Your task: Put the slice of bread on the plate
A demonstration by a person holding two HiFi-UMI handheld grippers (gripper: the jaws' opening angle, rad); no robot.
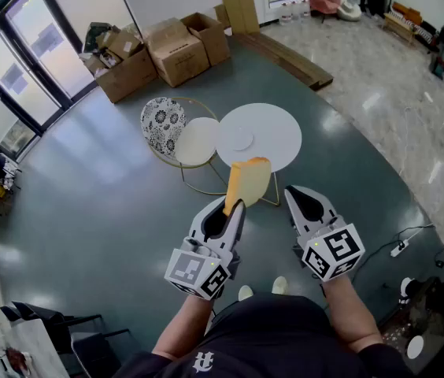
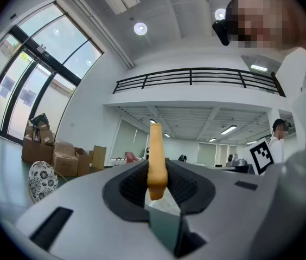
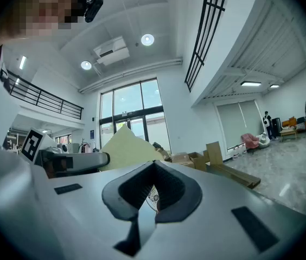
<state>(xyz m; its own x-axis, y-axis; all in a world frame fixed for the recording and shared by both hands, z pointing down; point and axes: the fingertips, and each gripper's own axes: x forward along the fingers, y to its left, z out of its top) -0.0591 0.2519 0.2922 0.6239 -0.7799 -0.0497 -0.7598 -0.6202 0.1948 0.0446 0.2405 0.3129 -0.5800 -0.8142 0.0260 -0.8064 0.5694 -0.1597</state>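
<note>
My left gripper (image 1: 234,209) is shut on the lower edge of a slice of bread (image 1: 247,182), which stands upright above the jaws with its orange crust to the left. In the left gripper view the bread (image 2: 156,158) is edge-on between the pads, at the left gripper's (image 2: 157,179) tip. A small white plate (image 1: 242,138) lies on the round white table (image 1: 279,132) just beyond the bread. My right gripper (image 1: 304,201) hangs beside the left one, shut and empty. The right gripper view has the bread's pale face (image 3: 126,148) to the left of the right gripper's (image 3: 153,166) closed jaws.
A cream round stool (image 1: 197,142) and a black-and-white patterned chair (image 1: 162,122) stand left of the table. Cardboard boxes (image 1: 176,50) and wooden boards (image 1: 289,57) lie further back. The floor is dark grey around the table, with a power strip (image 1: 400,247) at the right.
</note>
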